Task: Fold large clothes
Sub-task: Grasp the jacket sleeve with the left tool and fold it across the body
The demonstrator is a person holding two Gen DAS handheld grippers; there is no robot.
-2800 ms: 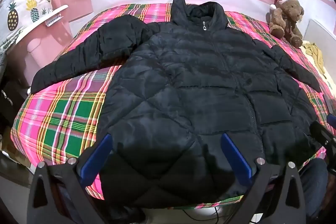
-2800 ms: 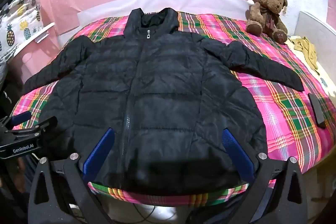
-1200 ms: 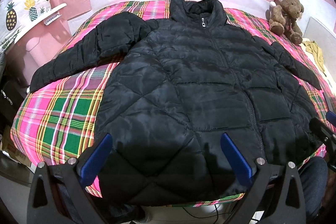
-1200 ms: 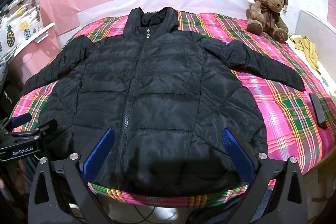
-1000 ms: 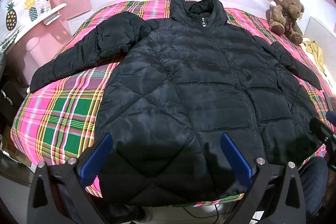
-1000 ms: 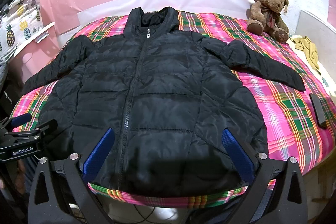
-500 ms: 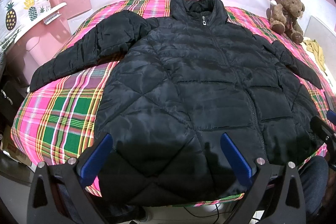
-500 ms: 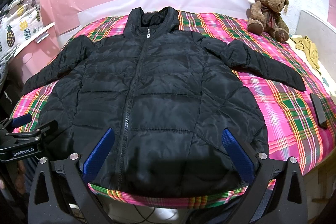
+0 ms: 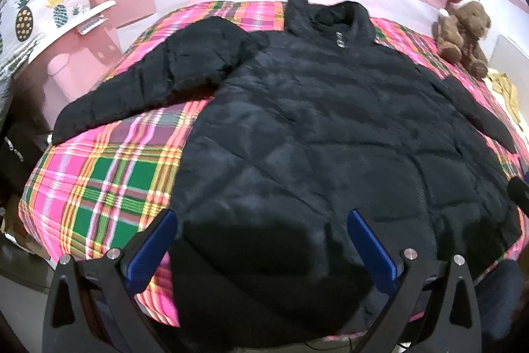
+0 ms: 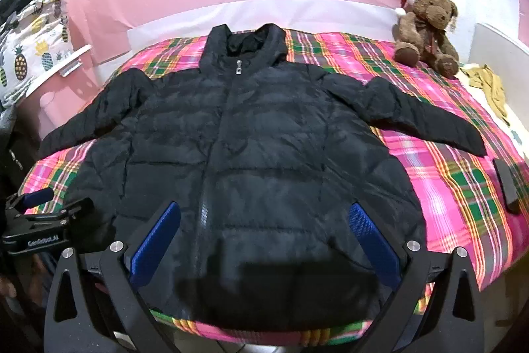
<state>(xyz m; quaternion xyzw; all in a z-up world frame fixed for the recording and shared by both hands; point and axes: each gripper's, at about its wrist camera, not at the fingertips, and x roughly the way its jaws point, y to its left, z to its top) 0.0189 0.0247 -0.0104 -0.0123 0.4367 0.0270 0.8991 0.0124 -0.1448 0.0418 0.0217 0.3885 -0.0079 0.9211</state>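
Pink wall behind, and a bed under a bright pink-and-green plaid cover fills the scene. Far left, a pineapple-print cloth hangs by the wall. Spread flat on the cover, front up and zipped to the collar, lies the black puffer jacket, one sleeve running out to the left edge, the other stretching right across the plaid. The left gripper hovers over the jacket's near hem, blue pads spread wide, nothing between them; in the right wrist view it shows at the left edge, beside the hem corner. The right gripper hangs over the hem too, fingers wide apart, empty. Moving right: a teddy bear in a Santa hat sits at the far corner, a yellowish cloth beyond it, and a dark flat object lies on the plaid.
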